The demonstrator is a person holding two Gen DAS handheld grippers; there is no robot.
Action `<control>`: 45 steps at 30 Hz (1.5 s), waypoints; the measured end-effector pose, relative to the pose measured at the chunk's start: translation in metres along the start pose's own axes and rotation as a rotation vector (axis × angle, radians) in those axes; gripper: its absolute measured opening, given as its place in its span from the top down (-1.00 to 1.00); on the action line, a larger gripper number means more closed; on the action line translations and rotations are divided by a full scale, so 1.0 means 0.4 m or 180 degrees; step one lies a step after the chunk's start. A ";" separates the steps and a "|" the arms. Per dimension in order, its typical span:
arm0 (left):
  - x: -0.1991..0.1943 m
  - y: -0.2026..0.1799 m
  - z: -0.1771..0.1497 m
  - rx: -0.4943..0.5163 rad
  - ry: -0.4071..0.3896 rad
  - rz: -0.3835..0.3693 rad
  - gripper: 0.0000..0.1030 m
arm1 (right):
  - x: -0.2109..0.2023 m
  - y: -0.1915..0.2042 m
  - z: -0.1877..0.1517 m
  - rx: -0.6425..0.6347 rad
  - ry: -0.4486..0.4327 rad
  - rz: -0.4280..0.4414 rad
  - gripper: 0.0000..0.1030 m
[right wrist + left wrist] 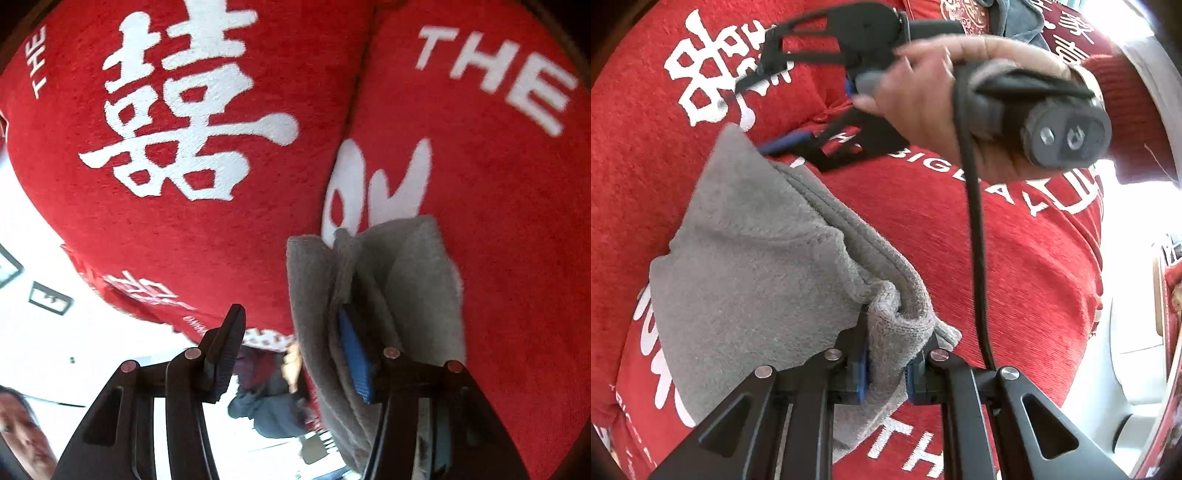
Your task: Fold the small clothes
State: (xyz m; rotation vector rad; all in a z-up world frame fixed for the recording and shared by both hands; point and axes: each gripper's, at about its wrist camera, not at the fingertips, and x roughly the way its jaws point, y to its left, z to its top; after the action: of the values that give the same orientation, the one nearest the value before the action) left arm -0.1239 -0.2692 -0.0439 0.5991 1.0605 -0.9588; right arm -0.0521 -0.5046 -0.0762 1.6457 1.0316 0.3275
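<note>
A small grey fleece garment (753, 266) lies folded on red cushions. My left gripper (884, 373) is shut on a bunched corner of it at the near edge. My right gripper shows in the left wrist view (798, 107), held in a hand beyond the garment's far corner, its jaws apart. In the right wrist view my right gripper (295, 354) is open; the grey garment (406, 280) drapes against the right finger's blue pad (354, 354), the left finger stands free.
The red cushions (960, 236) carry white printed letters and characters and a seam runs between two of them (354, 110). A black cable (977, 258) hangs from the right gripper's handle. A bright white floor lies past the cushion edge (1130, 332).
</note>
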 end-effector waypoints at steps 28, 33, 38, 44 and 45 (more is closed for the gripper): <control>-0.056 0.474 -0.129 -0.2173 0.0357 0.0555 -0.28 | 0.051 0.131 -0.048 -0.1013 0.0060 -0.2091 0.84; -0.049 0.471 -0.145 -0.2218 0.0328 0.0565 -0.28 | 0.020 0.061 -0.039 -0.1018 0.0029 -0.2393 0.78; -0.070 0.477 -0.142 -0.2234 0.0375 0.0525 -0.28 | -0.023 0.086 -0.068 -0.1003 -0.0020 -0.2457 0.46; -0.098 0.471 -0.159 -0.2222 0.0378 0.0044 -0.28 | -0.106 0.110 -0.214 -0.0874 0.0264 -0.2184 -0.06; -0.096 0.467 -0.166 -0.2225 0.0416 -0.0070 -0.28 | -0.122 0.096 -0.253 -0.0792 0.0307 -0.2181 -0.06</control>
State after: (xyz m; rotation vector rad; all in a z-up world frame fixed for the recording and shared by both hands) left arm 0.0036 -0.1127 -0.0399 0.0696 1.4230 -0.5122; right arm -0.1313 -0.4764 0.0077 0.9855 1.4895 0.0687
